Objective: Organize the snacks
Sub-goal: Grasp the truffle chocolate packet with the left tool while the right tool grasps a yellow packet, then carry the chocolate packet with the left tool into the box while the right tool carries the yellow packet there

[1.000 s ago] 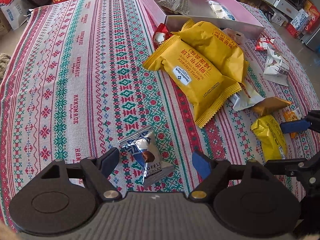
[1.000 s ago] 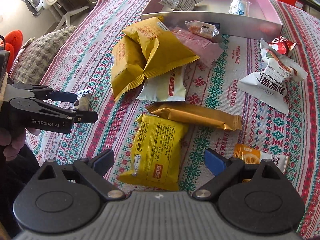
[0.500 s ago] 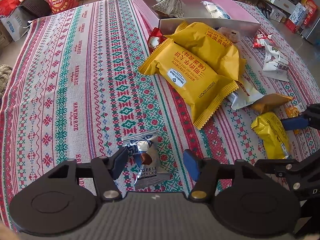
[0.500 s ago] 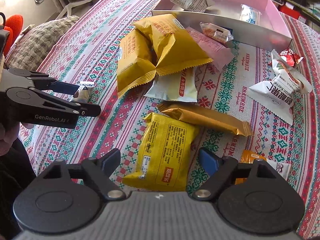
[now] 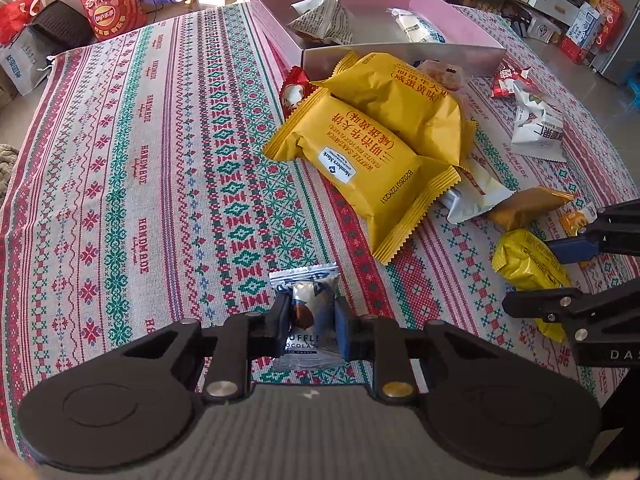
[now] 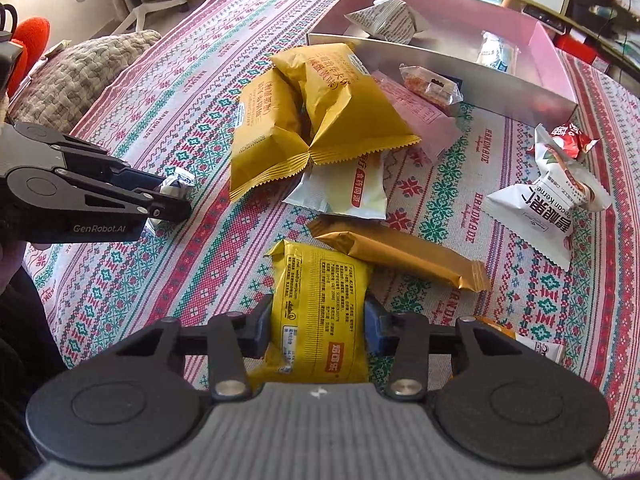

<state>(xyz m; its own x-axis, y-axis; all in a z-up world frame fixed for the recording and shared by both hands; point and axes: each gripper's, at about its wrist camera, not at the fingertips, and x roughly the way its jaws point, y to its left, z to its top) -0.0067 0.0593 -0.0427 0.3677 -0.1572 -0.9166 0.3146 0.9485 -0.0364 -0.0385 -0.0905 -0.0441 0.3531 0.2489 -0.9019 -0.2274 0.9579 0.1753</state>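
Note:
My left gripper (image 5: 310, 322) is shut on a small silver-blue truffle chocolate packet (image 5: 306, 292) low over the patterned cloth. It also shows in the right wrist view (image 6: 176, 190). My right gripper (image 6: 316, 322) is shut on a bright yellow snack packet (image 6: 320, 304), seen in the left wrist view (image 5: 528, 264) too. A pink open box (image 5: 460, 20) stands at the far side and holds a newsprint-patterned packet (image 5: 324, 20) and a white packet (image 5: 418, 30).
Two large yellow waffle-sandwich bags (image 5: 368, 160) lie in front of the box. A gold bar packet (image 6: 400, 256), a white-green packet (image 6: 348, 188), a pink packet (image 6: 420, 116), a white pecan packet (image 6: 548, 204) and small red packets (image 6: 568, 140) lie on the patterned cloth (image 5: 132, 152).
Both grippers went from open to shut. The left closed around the truffle chocolate packet, the right around the bright yellow packet. Both moved slightly forward over their packets.

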